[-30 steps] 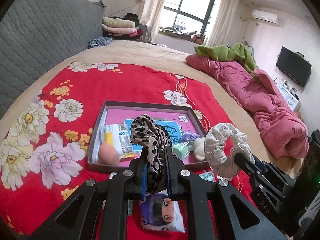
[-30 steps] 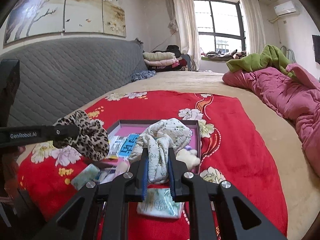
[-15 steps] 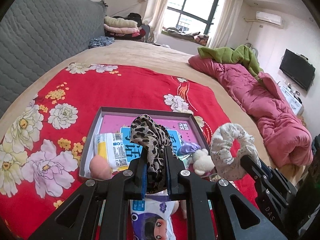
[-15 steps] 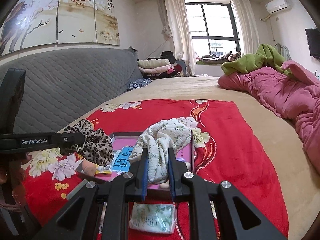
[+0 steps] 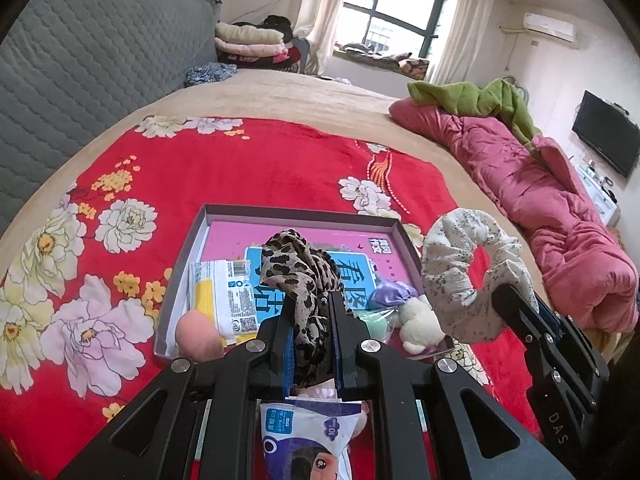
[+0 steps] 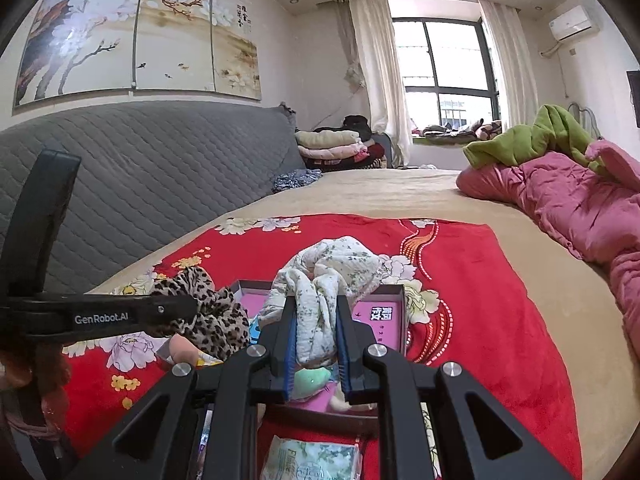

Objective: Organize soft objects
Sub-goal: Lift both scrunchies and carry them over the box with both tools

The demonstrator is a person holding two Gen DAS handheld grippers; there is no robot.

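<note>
A red flowered blanket (image 5: 240, 168) lies over a tan bed (image 5: 280, 92) beside a grey quilted headboard (image 5: 100, 52), with a crumpled pink quilt (image 5: 560, 200) and green cloth (image 5: 480, 100) at the far side, folded bedding (image 6: 332, 144) by the curtained window (image 6: 444, 76), and a blossom painting (image 6: 132, 32) above.

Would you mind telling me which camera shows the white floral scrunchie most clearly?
The left wrist view: the white floral scrunchie appears side-on as a full ring with its hole visible. In the right wrist view it is bunched between the right tongs, its shape hidden.
</note>
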